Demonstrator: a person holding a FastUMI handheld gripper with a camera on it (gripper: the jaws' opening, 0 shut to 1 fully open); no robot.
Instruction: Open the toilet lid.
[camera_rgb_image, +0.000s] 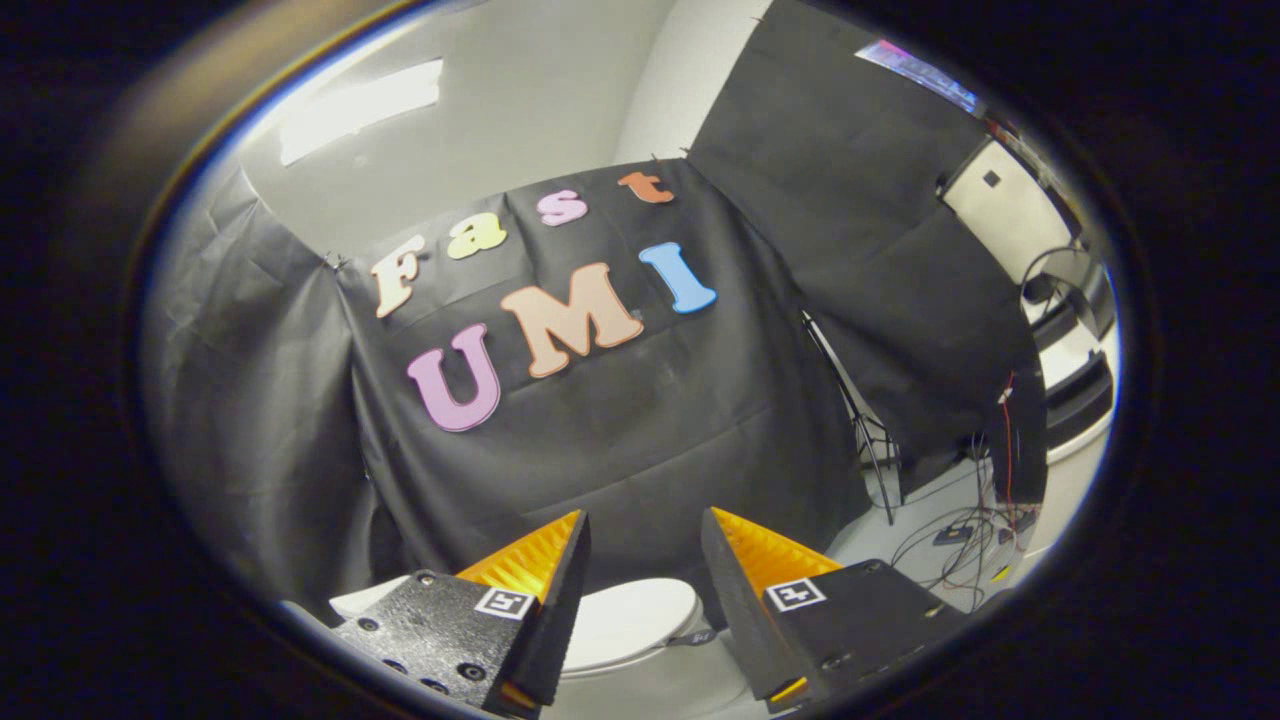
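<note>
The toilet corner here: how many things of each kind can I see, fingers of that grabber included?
Toilets, lid down: 1
Gripper fingers, spread apart over the lid, holding nothing: 2
Square markers on the fingers: 2
Tripod stands beside the black cloth: 1
Cable tangles on the floor: 1
Total: 7

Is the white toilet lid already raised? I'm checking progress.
No, the white toilet lid lies flat and closed below the open gripper, untouched.

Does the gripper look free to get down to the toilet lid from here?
Probably yes: the gripper is open, and the closed toilet lid lies below, between its fingers, with nothing in the gap.
</note>
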